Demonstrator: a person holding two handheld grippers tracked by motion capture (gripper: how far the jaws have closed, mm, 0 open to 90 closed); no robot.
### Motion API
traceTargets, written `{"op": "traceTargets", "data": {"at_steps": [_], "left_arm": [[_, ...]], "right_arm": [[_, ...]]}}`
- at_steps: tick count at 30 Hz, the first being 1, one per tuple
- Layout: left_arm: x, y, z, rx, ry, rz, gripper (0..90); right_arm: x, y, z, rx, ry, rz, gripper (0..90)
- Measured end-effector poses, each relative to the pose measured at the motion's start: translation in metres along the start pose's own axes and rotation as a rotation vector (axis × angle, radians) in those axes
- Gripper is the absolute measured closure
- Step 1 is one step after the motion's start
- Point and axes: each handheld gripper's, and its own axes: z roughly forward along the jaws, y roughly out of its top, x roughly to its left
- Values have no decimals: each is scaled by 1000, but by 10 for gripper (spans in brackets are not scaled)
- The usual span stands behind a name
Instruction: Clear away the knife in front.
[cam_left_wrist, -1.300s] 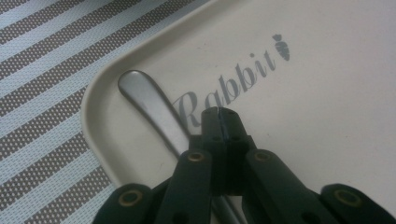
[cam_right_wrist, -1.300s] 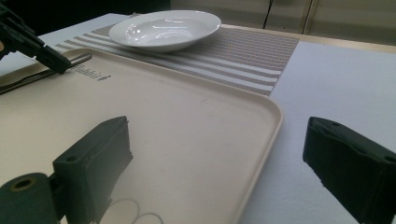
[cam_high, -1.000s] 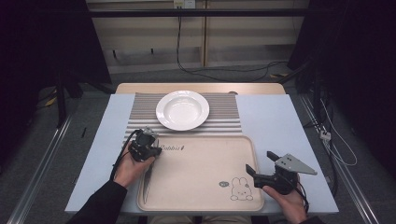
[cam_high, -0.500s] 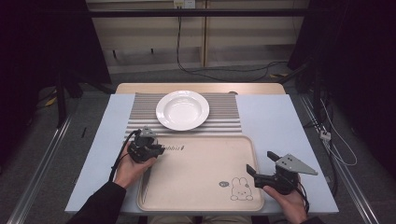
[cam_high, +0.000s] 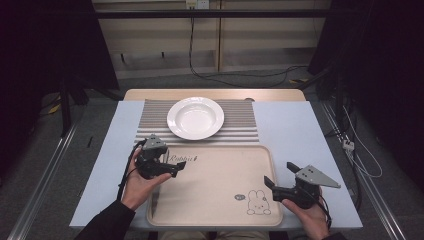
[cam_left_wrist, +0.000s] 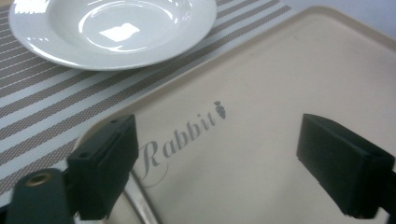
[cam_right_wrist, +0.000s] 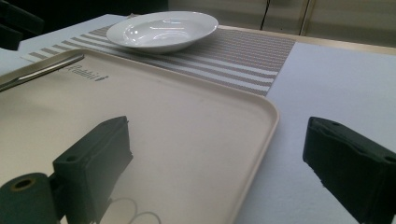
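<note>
A beige tray (cam_high: 220, 200) printed with "Rabbit" and a bunny lies at the table's front. A white deep plate (cam_high: 195, 117) sits behind it on a striped placemat (cam_high: 240, 122). My left gripper (cam_high: 170, 165) hovers over the tray's far left corner. Its jaws have just been opening and now stand wide (cam_left_wrist: 215, 154). A thin metal utensil handle (cam_left_wrist: 140, 205) lies on the tray below them, untouched by the pads. The same utensil (cam_right_wrist: 42, 72) runs along the tray's left side. My right gripper (cam_high: 281, 175) stands open over the tray's right front corner, nothing between its jaws (cam_right_wrist: 215, 154).
A pale blue cloth (cam_high: 295, 130) covers the table on both sides of the tray. The wooden table edge (cam_high: 215, 94) shows behind the placemat. Cables (cam_high: 225, 77) lie on the floor beyond, and dark curtains flank the table.
The left gripper's jaws have spread apart and that hand has risen slightly over the tray's corner. The right hand and gripper have kept still.
</note>
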Motion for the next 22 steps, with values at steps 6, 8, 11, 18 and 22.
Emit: {"op": "traceTargets", "data": {"at_steps": [6,8,11,18,22], "left_arm": [[4,-18,-21,-51,73,-3,56],[6,-24,-27,-65,70,-19,56],[8,-33,-37,-67,103,-39,56],[20,-58,-47,-115,91,-87,62],[24,-59,-50,-143,123,-93,63]], "right_arm": [[0,0,-1,1,-6,1,74],[0,0,-1,1,-8,5,74],[0,0,-1,2,-10,4,74],[-1,-1,-2,-1,-15,10,74],[-1,-1,-2,-1,-13,10,74]]}}
